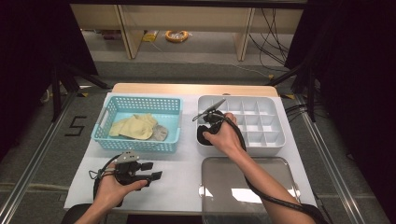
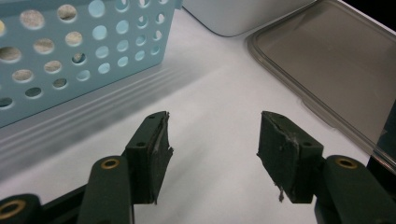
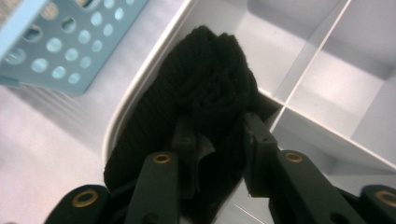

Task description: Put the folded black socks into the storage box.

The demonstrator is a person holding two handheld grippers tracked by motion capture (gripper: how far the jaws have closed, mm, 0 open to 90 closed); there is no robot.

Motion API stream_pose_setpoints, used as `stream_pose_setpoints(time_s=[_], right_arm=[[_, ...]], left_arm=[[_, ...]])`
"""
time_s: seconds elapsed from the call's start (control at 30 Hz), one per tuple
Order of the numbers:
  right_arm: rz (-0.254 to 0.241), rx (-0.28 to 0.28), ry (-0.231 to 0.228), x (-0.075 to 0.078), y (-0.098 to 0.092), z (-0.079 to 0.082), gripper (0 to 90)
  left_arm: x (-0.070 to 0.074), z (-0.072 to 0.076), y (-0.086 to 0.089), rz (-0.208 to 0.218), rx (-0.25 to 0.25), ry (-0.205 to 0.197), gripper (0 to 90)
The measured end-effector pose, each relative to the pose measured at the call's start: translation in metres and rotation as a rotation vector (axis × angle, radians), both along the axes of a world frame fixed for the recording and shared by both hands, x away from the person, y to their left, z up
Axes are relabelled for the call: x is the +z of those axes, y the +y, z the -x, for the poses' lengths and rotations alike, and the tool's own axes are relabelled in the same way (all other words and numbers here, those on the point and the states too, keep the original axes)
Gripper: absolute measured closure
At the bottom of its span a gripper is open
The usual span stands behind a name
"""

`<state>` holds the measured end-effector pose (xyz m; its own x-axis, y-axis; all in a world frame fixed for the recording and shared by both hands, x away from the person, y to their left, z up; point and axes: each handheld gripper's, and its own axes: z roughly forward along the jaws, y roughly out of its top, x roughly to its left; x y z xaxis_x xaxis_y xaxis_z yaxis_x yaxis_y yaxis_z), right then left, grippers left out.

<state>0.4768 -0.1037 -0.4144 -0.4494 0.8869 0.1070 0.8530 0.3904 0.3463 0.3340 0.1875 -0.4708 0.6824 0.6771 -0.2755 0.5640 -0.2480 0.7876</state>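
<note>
A black rolled cloth point(image 1: 202, 136) point(image 3: 205, 70) lies in the front-left compartment of the white divided box point(image 1: 275, 140) point(image 3: 327, 74). My right gripper point(image 1: 205, 132) point(image 3: 219, 135) reaches down into that compartment, and its jaws are shut on the near part of the cloth, which fills the gap between the pads. My left gripper point(image 1: 152, 171) point(image 2: 212, 140) rests low over the white mat at the front left. It is open, with nothing between its jaws, and points toward the gap between basket and lid.
A light blue perforated basket point(image 1: 140, 100) point(image 2: 70, 46) point(image 3: 51, 46) at the back left holds a yellow cloth point(image 1: 133, 126) and a grey piece point(image 1: 160, 133). A clear grey lid point(image 1: 247, 177) point(image 2: 327, 60) lies flat at the front right. The box's other compartments look bare.
</note>
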Motion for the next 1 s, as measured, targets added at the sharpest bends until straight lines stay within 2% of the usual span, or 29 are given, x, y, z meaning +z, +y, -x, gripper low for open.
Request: stream_pose_setpoints(time_s=[0.07, 0.13, 0.17, 0.2, 0.23, 0.27, 0.3, 0.33, 0.37, 0.4, 0.5, 0.57, 0.6, 0.63, 0.7, 0.8, 0.83, 0.9, 0.93, 1.0], right_arm=[[0.013, 0.007, -0.017, 0.005, -0.002, 0.001, 65.4], [0.012, -0.011, -0.029, 0.01, -0.001, 0.002, 59.7], [-0.016, 0.022, -0.058, 0.011, -0.004, 0.001, 58.6], [-0.013, -0.021, -0.043, 0.013, -0.004, 0.001, 58.1], [-0.015, -0.017, -0.05, 0.014, -0.006, 0.001, 57.5], [-0.045, -0.001, -0.065, 0.015, -0.007, 0.0, 56.9], [-0.056, -0.012, -0.057, 0.018, -0.007, 0.0, 56.9], [-0.046, -0.033, -0.063, 0.019, -0.008, 0.0, 57.2], [-0.073, -0.008, -0.099, 0.02, -0.01, -0.002, 59.1], [-0.08, -0.007, -0.113, 0.022, -0.01, -0.002, 62.4], [-0.103, -0.002, -0.093, 0.021, -0.009, -0.004, 69.5], [-0.08, -0.006, -0.098, 0.018, -0.009, -0.006, 75.4], [-0.073, -0.028, -0.074, 0.018, -0.008, -0.005, 78.1], [-0.082, -0.019, -0.076, 0.016, -0.009, -0.005, 79.9], [-0.079, -0.014, -0.078, 0.015, -0.009, -0.005, 81.1], [-0.038, -0.016, -0.049, 0.013, -0.007, -0.003, 81.8], [-0.06, 0.006, -0.056, 0.012, -0.006, -0.002, 81.8], [-0.018, 0.037, -0.069, 0.007, -0.005, -0.002, 81.9], [-0.02, 0.03, -0.045, 0.007, -0.002, 0.0, 81.9], [0.017, 0.07, -0.058, 0.003, -0.001, -0.001, 81.9]], left_arm=[[0.0, 0.0, 0.0, -0.003, 0.005, -0.002, 42.2], [0.001, 0.0, 0.0, -0.003, 0.001, -0.001, 42.1], [0.0, 0.0, -0.001, 0.004, 0.003, -0.005, 42.1], [0.0, -0.001, -0.001, 0.005, -0.005, 0.001, 42.1], [0.001, -0.001, -0.001, -0.001, -0.008, 0.001, 42.1], [0.001, 0.0, -0.001, -0.003, -0.003, -0.001, 42.1], [0.001, 0.0, -0.001, -0.002, -0.003, -0.001, 42.2], [0.0, 0.0, -0.001, 0.001, -0.002, 0.0, 42.1], [0.0, 0.0, -0.001, 0.004, -0.005, 0.002, 42.1], [0.0, 0.0, -0.001, 0.002, -0.001, 0.001, 42.1], [0.0, 0.0, -0.001, 0.005, 0.004, 0.003, 42.1], [0.001, 0.0, 0.0, 0.001, -0.001, -0.001, 42.2], [0.001, 0.0, 0.0, 0.006, 0.003, -0.001, 42.2], [0.001, -0.001, 0.0, 0.004, 0.003, -0.005, 42.3], [0.001, -0.001, 0.001, 0.007, 0.012, -0.005, 42.5], [0.002, -0.002, 0.002, 0.005, 0.011, -0.011, 42.8], [0.002, -0.002, 0.002, 0.011, 0.013, -0.014, 43.0], [0.003, -0.002, 0.002, 0.01, 0.02, -0.022, 43.3], [0.003, -0.002, 0.002, 0.014, 0.016, -0.018, 43.3], [0.003, -0.003, 0.003, 0.012, 0.017, -0.021, 43.4]])
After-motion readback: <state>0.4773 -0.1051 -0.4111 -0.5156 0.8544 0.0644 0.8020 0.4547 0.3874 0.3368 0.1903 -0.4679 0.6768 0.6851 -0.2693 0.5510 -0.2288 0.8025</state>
